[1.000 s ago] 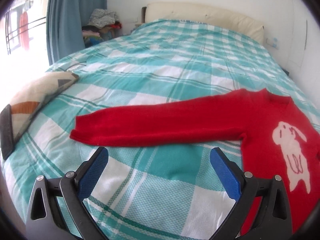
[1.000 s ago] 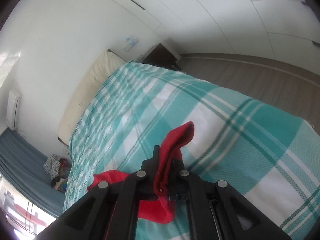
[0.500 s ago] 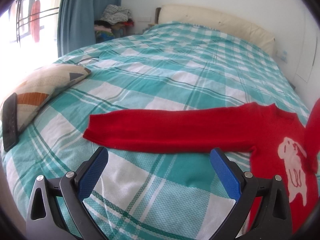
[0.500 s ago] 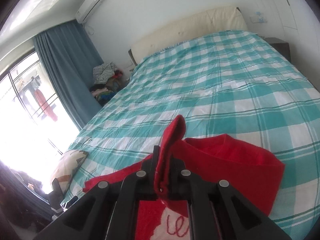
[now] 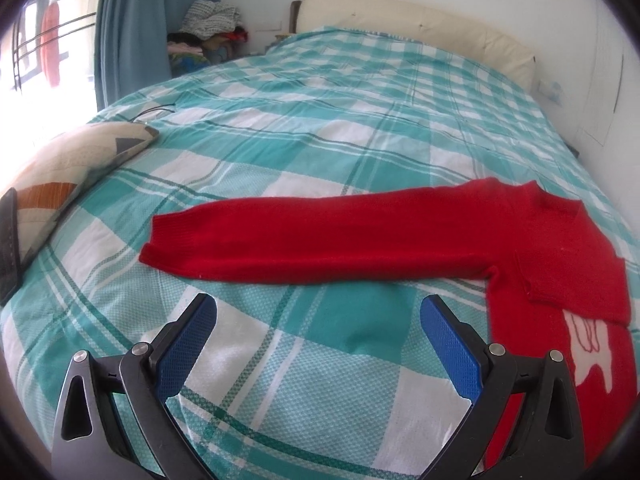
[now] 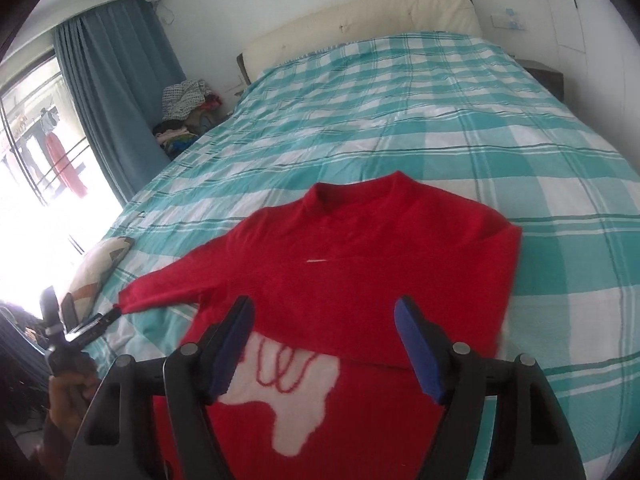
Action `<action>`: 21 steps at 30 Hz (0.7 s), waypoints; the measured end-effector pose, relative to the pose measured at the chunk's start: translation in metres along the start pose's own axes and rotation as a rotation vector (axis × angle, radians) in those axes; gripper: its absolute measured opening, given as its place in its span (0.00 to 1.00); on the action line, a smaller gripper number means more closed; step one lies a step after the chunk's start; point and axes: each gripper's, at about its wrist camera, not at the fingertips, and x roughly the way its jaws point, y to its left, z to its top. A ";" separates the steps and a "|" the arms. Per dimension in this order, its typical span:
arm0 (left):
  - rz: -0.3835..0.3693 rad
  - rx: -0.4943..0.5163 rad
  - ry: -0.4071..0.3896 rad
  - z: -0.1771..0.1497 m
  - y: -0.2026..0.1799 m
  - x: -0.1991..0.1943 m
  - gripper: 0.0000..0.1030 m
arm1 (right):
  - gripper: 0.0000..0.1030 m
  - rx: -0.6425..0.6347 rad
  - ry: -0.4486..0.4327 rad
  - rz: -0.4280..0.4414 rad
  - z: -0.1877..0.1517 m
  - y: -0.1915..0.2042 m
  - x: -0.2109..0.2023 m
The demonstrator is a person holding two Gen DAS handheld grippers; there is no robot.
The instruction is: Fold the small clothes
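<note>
Both pairs of fingers were found spread, nothing pinched between them. The right gripper had its jaws just opening, and no cloth was seen between the blue pads; the folded-over sleeve lay below and beyond them, released across the chest. The left gripper was held wide over bare bedspread, its pads clear of any cloth.

Task thing: a small red sweater with a white animal figure, laid flat on the checked bedspread, collar toward the headboard, hem toward the near edge of the bed.

Progress, as judged:
- One sleeve was folded inward over the chest, its cuff end covering the top of the white figure. Taken as done.
- The other sleeve was still stretched out straight toward the window-side edge of the bed, cuff pointed at the patterned cushion. Not yet folded.
- Body not yet doubled over. Roughly a third along, by estimate.

Position relative to fingers: the outstretched sleeve lay just beyond the left fingertips, not touched, running crosswise to them. The sweater body lay directly under the right gripper.

Next move was judged to call for the left gripper to take that sleeve near the cuff.
</note>
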 end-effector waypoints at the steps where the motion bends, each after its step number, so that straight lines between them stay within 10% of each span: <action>1: -0.005 0.016 0.013 -0.002 -0.005 0.002 0.99 | 0.71 -0.019 0.005 -0.060 -0.014 -0.014 -0.003; 9: -0.001 0.110 0.103 -0.018 -0.037 0.028 0.99 | 0.70 0.068 0.009 -0.325 -0.088 -0.107 -0.018; 21: 0.043 0.076 0.215 -0.029 -0.031 0.056 0.99 | 0.84 0.122 -0.021 -0.390 -0.110 -0.115 -0.013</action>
